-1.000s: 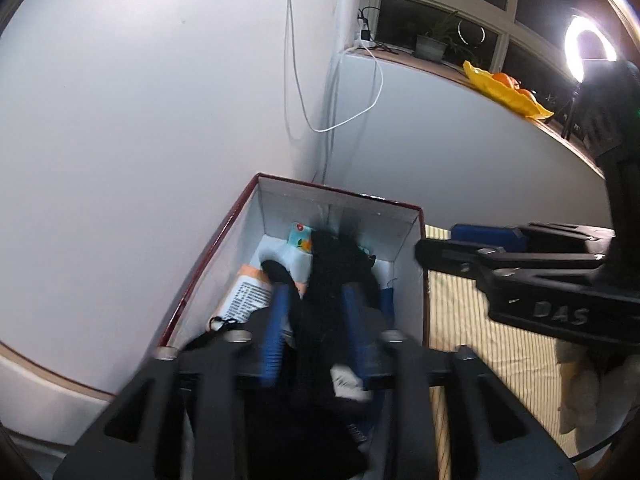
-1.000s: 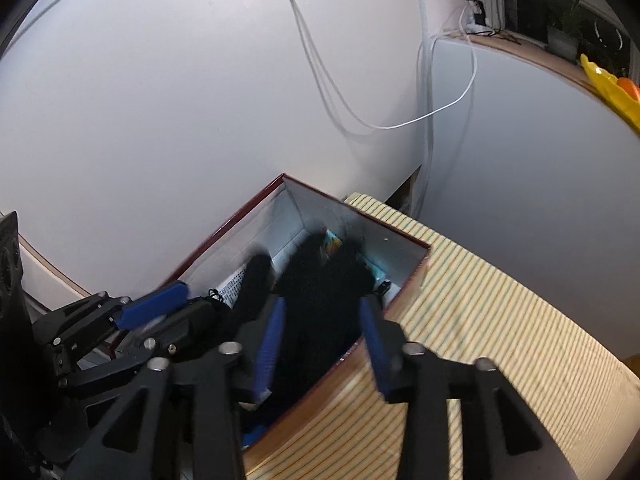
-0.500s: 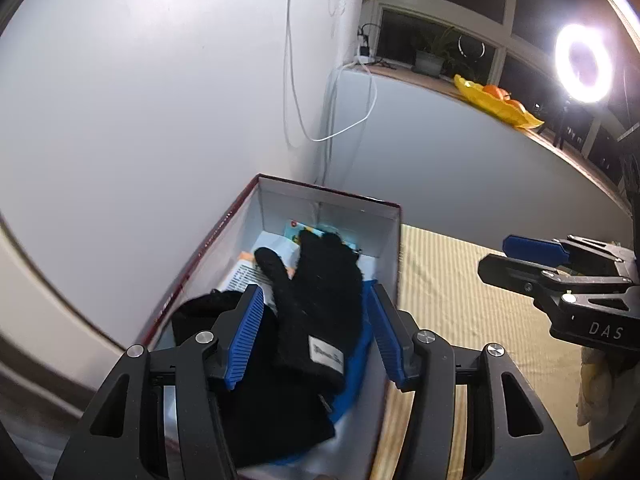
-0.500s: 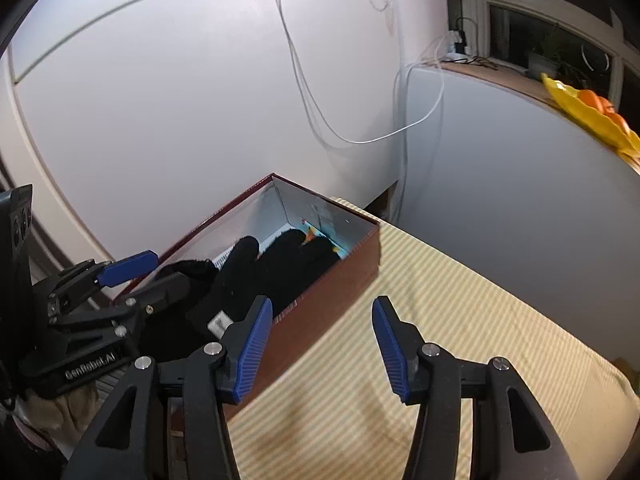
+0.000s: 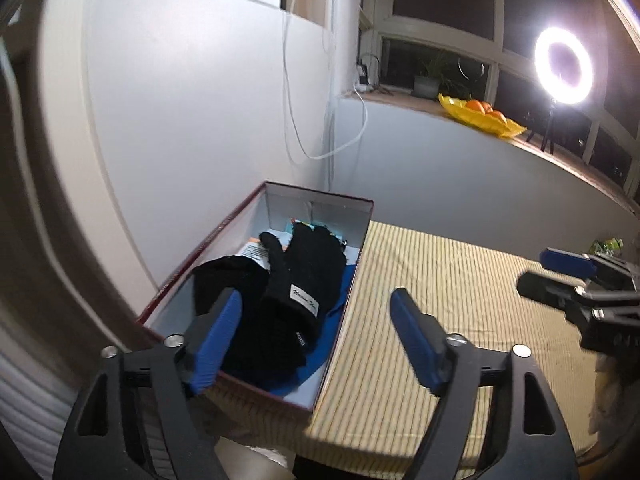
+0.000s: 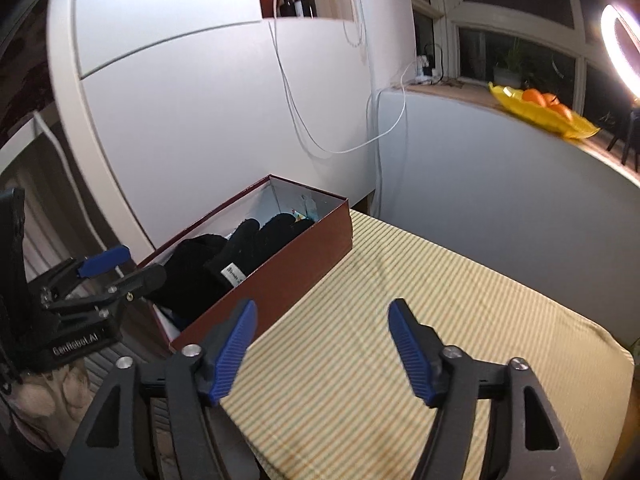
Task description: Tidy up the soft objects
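Observation:
A dark red box (image 5: 352, 264) with a white inside stands on the striped tablecloth by the white wall; it also shows in the right wrist view (image 6: 304, 256). A black glove (image 5: 308, 276) with a white label lies in it, on other black fabric (image 5: 228, 284) and a blue item. The glove also shows in the right wrist view (image 6: 256, 244). My left gripper (image 5: 316, 336) is open and empty, above the box's near end. My right gripper (image 6: 320, 344) is open and empty over the cloth, right of the box.
The yellow striped cloth (image 6: 420, 300) covers the table up to a white wall. A windowsill carries a yellow bowl of oranges (image 5: 480, 116) and a ring light (image 5: 564, 66). White cables (image 6: 304, 120) hang on the wall behind the box.
Both grippers have let go of the black glove and opened. They have pulled back and up out of the box; the glove now lies inside it.

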`<state>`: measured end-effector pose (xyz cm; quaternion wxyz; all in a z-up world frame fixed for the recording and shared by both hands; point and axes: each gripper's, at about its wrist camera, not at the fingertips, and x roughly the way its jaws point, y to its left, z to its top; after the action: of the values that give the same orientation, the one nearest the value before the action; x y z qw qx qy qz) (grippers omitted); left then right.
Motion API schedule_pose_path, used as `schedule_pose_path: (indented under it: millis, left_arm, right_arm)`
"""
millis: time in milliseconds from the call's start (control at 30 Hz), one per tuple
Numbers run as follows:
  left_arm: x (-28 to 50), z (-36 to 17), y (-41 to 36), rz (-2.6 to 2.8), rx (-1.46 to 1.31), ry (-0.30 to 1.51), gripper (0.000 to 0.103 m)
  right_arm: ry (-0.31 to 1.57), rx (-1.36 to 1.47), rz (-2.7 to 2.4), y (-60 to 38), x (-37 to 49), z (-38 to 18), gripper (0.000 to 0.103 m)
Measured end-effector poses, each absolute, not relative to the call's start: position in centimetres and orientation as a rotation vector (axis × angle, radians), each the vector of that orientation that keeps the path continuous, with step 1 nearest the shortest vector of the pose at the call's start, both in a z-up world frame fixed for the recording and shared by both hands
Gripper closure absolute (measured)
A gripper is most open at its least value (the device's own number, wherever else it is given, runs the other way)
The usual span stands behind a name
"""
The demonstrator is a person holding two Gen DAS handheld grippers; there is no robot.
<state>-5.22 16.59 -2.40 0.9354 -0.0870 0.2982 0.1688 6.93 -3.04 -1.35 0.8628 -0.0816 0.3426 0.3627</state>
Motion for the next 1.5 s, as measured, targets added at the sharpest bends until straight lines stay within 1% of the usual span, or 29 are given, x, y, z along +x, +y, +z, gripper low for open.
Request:
schedule_pose_path:
  millis: [133, 167, 233, 600, 1500]
  left_arm:
    - [-6.7, -1.9, 15.9, 0.352, -0.176, 0.586, 0.022]
    - [-6.9, -1.8, 15.9, 0.347, -0.181, 0.586, 0.022]
    - [-7.2, -1.6, 15.7, 0.343, -0.183, 0.583, 0.022]
    - [-8.4, -0.9, 14.9, 0.351, -0.170, 0.547, 0.022]
    - [-8.3, -1.3, 15.1, 0.357, -0.177, 0.554, 0.022]
  right_arm:
    - [0.690, -0.149, 0.727, -5.1, 4.5, -1.4, 0.032]
    - [0.687, -0.135, 0.718, -5.6, 4.1, -1.4, 0.028]
    - [0.678, -0.129, 0.702, -6.2, 3.4, -1.5, 0.023]
    - [0.614, -0.177, 0.635, -6.6, 2.1, -0.7, 0.022]
    - [0.626, -0.176, 0.632, -7.0, 2.1, -1.6, 0.021]
